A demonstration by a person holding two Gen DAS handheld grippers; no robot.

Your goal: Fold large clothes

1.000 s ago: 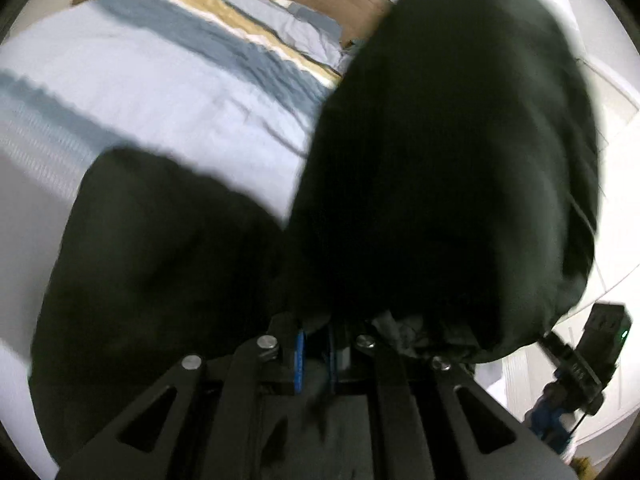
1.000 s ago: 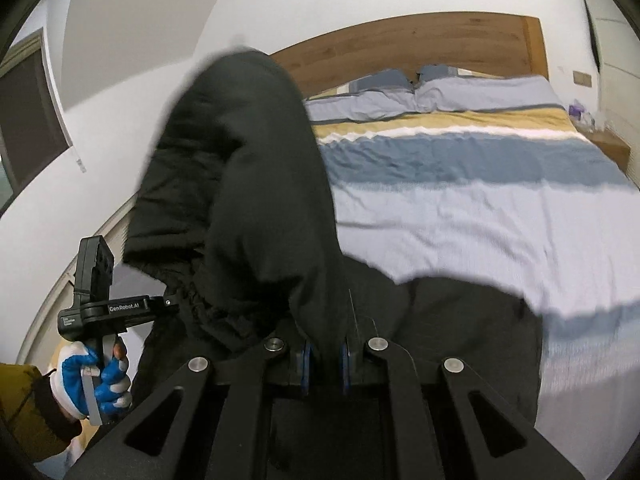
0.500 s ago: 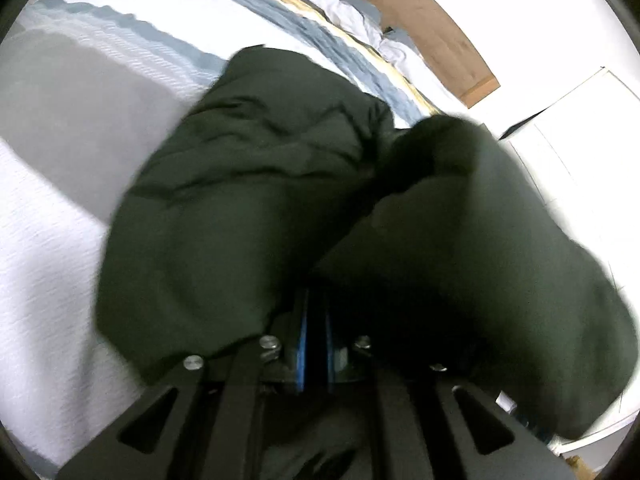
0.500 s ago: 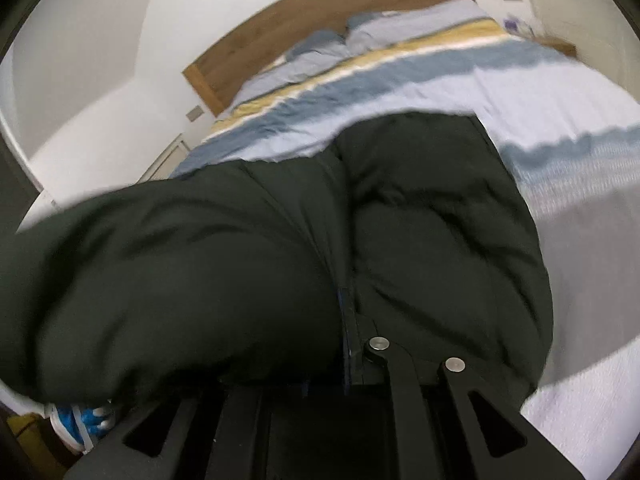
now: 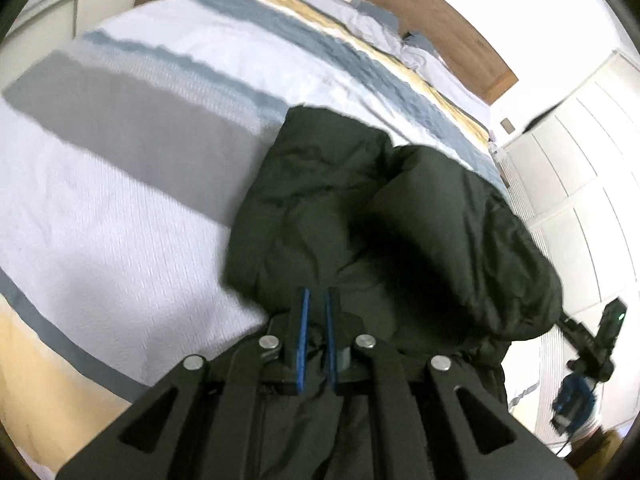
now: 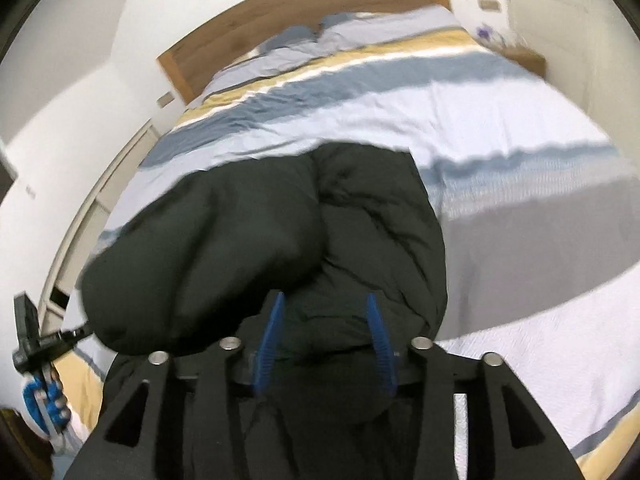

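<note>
We have the dark jacket [image 6: 360, 216] lying on the striped bed [image 6: 520, 128], doubled over into a puffy bundle; from the right wrist view it fills the centre, with its bulging lobe toward 9 o'clock and the flatter part toward 1 o'clock. One fold looks laid down, though loosely. What we judge is left: letting go fully, flattening the bulge, and probably another fold to make it compact.

Our left gripper [image 5: 315, 336] is clenched on a pinch of the jacket's near edge, blue pads close together with fabric between them. Our right gripper [image 6: 325, 344] is opening, pads well apart; jacket cloth lies between them, but they no longer press it.

A second ago both grippers held the jacket raised, hanging in front of the cameras above the bed. Now it has been swung over and lies on the cover, and the right grip has been released.
</note>
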